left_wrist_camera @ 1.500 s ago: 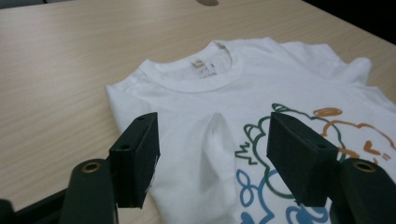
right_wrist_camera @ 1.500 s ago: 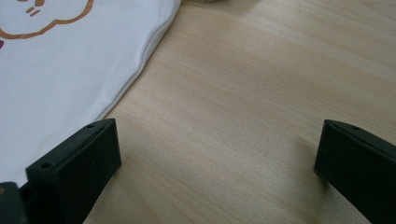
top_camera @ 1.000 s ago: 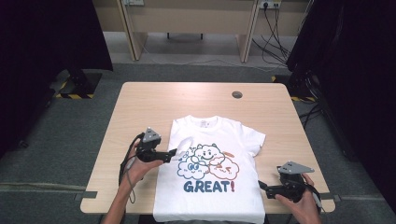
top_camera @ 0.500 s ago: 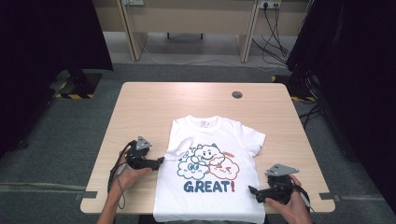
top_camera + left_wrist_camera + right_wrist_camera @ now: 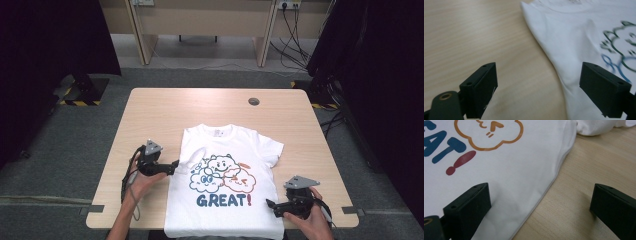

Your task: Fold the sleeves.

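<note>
White T-shirt [image 5: 227, 185] flat on wooden table [image 5: 165, 112]; left gripper [image 5: 172, 166] and right gripper [image 5: 270, 206] at its side edges (both spread wide, grasping nothing), left just opened further.

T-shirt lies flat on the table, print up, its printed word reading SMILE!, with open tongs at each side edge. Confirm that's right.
One thing is wrong: the word printed on the T-shirt is GREAT!, not SMILE!, as the high view shows. The rest holds: it lies flat on the table, print up, with the left tongs and the right tongs open at its side edges.
</note>
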A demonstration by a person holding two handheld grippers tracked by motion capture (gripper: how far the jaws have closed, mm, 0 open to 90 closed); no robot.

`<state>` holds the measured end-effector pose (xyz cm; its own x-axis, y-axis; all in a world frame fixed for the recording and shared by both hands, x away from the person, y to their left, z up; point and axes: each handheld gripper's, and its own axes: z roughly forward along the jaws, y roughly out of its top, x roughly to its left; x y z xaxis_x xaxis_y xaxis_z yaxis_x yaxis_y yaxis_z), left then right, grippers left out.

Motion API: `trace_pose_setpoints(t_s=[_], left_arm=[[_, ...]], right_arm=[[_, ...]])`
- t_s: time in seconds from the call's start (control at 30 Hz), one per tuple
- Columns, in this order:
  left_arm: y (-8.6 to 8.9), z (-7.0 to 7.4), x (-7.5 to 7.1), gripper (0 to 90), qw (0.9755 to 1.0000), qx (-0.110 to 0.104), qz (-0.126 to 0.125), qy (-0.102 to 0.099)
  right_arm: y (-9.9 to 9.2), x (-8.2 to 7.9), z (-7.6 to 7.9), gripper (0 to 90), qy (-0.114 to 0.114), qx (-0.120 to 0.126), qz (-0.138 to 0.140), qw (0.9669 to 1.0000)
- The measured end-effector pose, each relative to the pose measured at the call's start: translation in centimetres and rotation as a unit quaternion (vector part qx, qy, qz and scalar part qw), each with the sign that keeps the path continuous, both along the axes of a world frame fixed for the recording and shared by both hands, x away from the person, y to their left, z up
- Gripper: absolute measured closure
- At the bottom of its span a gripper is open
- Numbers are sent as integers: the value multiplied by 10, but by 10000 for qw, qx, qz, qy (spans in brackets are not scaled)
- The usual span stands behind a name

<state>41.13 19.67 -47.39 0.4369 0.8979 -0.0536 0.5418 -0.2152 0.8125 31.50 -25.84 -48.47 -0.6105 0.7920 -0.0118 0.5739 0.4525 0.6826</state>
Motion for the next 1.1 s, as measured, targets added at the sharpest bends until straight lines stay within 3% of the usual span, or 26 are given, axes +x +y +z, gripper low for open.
trace_pose_setpoints(t_s=[0.07,0.17,0.23,0.3,0.33,0.4,0.47,0.5,0.57,0.63,0.7,0.77,0.83,0.9,1.03,1.1], left_arm=[[-8,-1,12,142,10000,-94,-24,9],[-23,-2,28,144,9999,-69,-84,-22],[-32,-5,39,145,9998,162,-19,63],[-35,-9,50,152,9982,536,231,133],[-33,-11,55,158,9974,597,373,126],[-28,-12,62,123,9966,346,688,309],[-26,-12,67,109,9954,262,854,335],[-26,-12,69,106,9948,279,928,310],[-27,-10,72,147,9918,596,1113,172],[-23,-10,74,135,9901,612,1251,175],[-21,-10,73,129,9914,499,1192,206],[-22,-7,67,126,9925,522,1101,107],[-26,-4,56,111,9957,487,785,31],[-31,-4,43,100,9975,476,505,143],[-40,-9,25,92,9969,748,4,264],[-39,-12,25,89,9976,652,19,235]], right_arm=[[0,0,0,35,-1,0,-1,10000],[0,0,0,34,-3,3,-1,10000],[0,0,0,34,-2,-4,17,10000],[0,0,0,34,-13,16,-9,10000],[0,-1,-1,34,-28,22,-14,10000],[0,-1,0,34,-21,20,-4,10000],[0,0,0,34,-9,10,9,10000],[0,0,0,34,-12,12,7,10000],[0,0,0,34,-21,15,-1,10000],[0,0,0,34,-19,13,-2,10000],[0,-1,0,34,-20,14,-6,10000],[0,0,0,34,-15,11,0,10000],[0,0,0,34,-18,14,0,10000],[0,-1,-1,33,-26,22,-4,10000],[0,-1,-1,33,-25,18,-16,10000],[0,-1,-1,33,-26,18,-21,10000]])
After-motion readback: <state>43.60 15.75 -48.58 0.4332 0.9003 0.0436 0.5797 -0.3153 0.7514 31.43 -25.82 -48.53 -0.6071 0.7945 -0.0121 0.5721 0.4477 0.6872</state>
